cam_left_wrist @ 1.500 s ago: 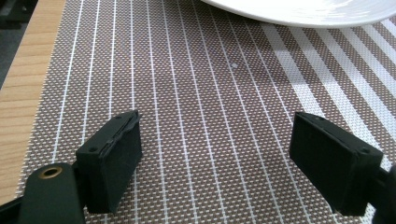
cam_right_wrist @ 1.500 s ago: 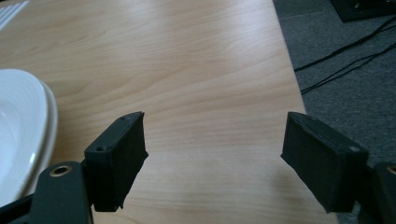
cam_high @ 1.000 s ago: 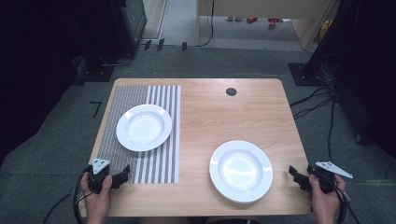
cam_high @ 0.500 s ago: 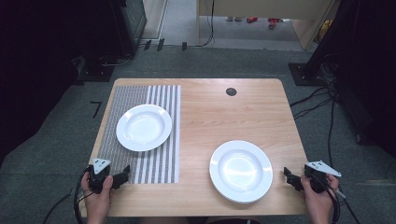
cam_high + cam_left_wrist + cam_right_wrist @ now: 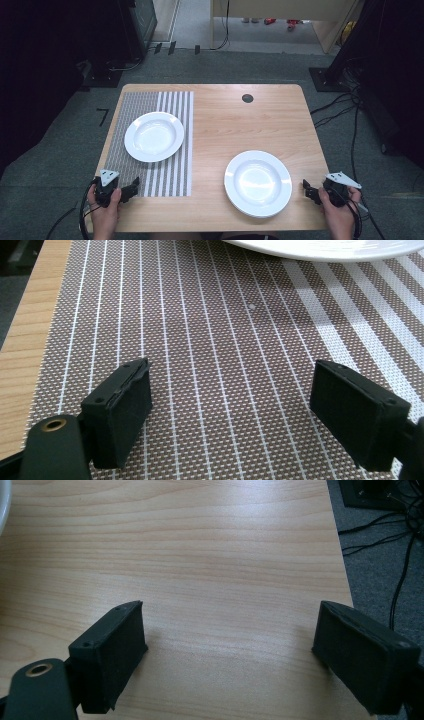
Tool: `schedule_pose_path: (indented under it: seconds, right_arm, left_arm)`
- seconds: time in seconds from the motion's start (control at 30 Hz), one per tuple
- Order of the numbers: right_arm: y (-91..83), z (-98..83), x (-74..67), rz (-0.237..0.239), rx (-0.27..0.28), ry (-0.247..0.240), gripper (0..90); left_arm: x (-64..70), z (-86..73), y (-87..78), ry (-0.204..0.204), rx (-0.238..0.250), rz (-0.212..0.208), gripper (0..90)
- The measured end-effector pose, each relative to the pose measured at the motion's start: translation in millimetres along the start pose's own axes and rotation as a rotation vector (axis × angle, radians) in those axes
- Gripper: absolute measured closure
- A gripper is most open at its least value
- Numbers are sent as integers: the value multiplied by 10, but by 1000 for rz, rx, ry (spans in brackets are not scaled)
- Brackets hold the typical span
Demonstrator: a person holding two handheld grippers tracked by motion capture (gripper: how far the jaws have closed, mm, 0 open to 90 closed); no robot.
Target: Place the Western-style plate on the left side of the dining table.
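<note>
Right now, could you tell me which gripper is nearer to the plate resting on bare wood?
The right. The right gripper sits just off that plate at its right edge, while the left gripper is across the table on the striped placemat.

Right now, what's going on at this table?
A person sits at a wooden table with a gripper in each hand, neither holding anything. The left gripper is open over the near end of a striped placemat, which carries a white plate. The right gripper is open at the table's near right edge, beside a second white plate on bare wood. No handling has begun.
</note>
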State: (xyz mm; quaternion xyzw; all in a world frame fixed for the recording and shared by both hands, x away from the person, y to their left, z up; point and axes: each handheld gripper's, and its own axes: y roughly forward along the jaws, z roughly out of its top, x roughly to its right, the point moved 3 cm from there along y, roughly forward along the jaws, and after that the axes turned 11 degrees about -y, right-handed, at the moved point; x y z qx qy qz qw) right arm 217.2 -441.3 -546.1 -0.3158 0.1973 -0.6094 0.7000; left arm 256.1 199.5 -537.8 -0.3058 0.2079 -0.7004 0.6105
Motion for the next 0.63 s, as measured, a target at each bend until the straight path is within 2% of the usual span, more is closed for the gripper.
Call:
schedule_pose_path:
  seconds: [0.5,0.63]
  right_arm:
    - [6,1,0,2,-6,-3,102]
    - [6,2,1,2,-6,-2,101]
  left_arm:
    - [12,-2,6,12,-3,11,170]
    - [-4,4,0,-2,-3,-6,163]
